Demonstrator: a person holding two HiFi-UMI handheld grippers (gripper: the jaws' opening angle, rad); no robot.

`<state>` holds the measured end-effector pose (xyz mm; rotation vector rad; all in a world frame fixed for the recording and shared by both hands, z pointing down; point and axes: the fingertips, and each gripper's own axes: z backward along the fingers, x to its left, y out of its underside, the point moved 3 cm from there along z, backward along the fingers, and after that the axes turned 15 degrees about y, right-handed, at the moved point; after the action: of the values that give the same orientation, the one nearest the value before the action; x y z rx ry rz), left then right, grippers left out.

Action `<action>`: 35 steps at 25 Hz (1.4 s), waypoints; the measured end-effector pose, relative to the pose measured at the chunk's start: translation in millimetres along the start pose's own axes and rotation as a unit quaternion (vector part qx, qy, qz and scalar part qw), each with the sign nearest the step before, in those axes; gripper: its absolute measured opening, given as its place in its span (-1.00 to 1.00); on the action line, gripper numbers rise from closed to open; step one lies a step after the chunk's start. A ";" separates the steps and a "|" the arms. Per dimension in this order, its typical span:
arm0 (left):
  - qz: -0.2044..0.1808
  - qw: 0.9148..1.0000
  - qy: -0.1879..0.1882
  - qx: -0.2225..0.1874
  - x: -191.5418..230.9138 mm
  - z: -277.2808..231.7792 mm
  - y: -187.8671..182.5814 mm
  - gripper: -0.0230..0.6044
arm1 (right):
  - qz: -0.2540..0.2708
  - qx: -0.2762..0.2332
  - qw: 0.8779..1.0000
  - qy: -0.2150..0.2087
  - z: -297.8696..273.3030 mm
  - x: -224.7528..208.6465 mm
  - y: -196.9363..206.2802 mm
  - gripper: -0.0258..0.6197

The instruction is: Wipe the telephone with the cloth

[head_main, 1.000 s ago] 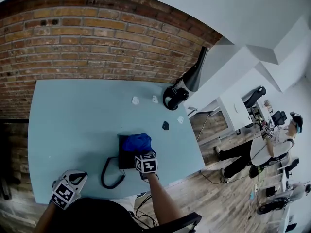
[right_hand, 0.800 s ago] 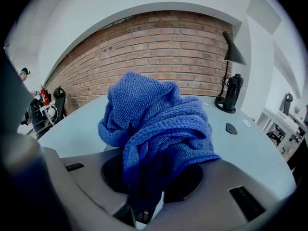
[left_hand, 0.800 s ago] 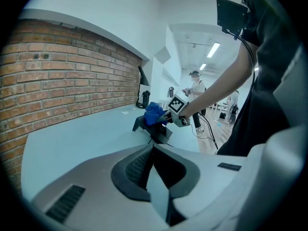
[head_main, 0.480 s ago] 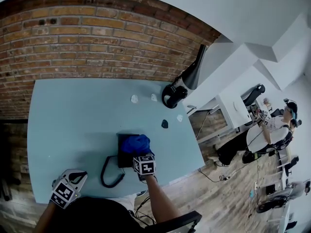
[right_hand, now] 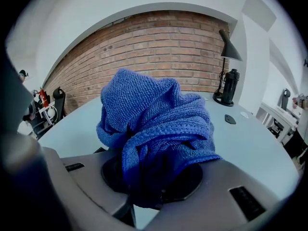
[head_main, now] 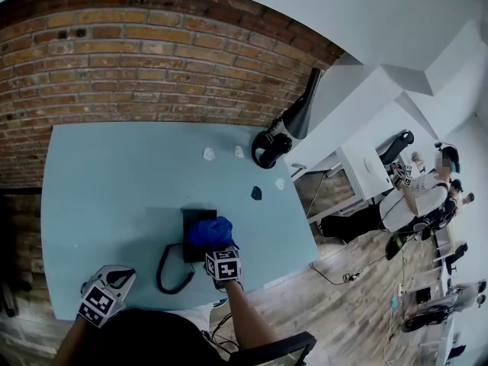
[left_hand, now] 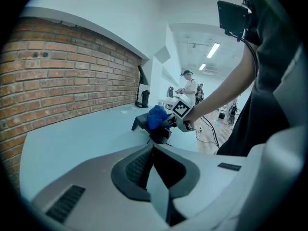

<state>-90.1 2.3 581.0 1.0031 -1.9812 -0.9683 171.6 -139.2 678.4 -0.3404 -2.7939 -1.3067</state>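
Right gripper: clamped on crumpled blue knitted cloth, atop black desk telephone.
Left gripper: jaws together, empty.
Cube marker: black-and-white squares.

Desk count: mostly single items, plus two tongs and three scraps.

One pale blue desk carried one black telephone, one blue cloth, one looped black cord, three small white scraps at upper centre, one small dark piece, one black lamp and one dark flask. Two tongs showed near the lower edge: left tongs and right tongs. The people at far right were too small to count.
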 end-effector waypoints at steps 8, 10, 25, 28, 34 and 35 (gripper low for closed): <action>-0.001 1.000 0.005 0.001 -1.7 -2.0 1.3 -0.94 | -0.002 0.008 1.000 -0.001 9.2 7.0 18.5 -0.58; -0.001 1.000 0.005 0.001 -1.8 -2.1 1.5 -0.94 | -0.002 0.012 1.000 -0.001 10.3 8.1 22.3 -0.58; -0.022 1.000 0.021 0.007 -7.8 -6.2 4.2 -0.94 | -0.166 0.118 0.978 -0.051 28.8 29.3 63.9 -0.57; -0.039 0.999 0.020 0.007 -10.2 -5.0 -4.3 -0.94 | -0.205 0.114 0.965 -0.116 47.2 53.3 57.7 -0.58; -0.056 0.997 0.001 -0.049 3.8 8.6 -45.7 -0.94 | -0.163 -0.076 0.970 -0.163 95.1 89.7 -26.5 -0.60; -0.058 0.997 -0.006 -0.060 7.7 14.3 -50.8 -0.94 | -0.165 -0.110 0.965 -0.172 105.2 96.5 -41.5 -0.60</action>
<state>-88.7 -21.3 533.1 1.0568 -1.8678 -1.1444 74.6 -67.3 591.6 -0.1181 -3.0947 -1.7977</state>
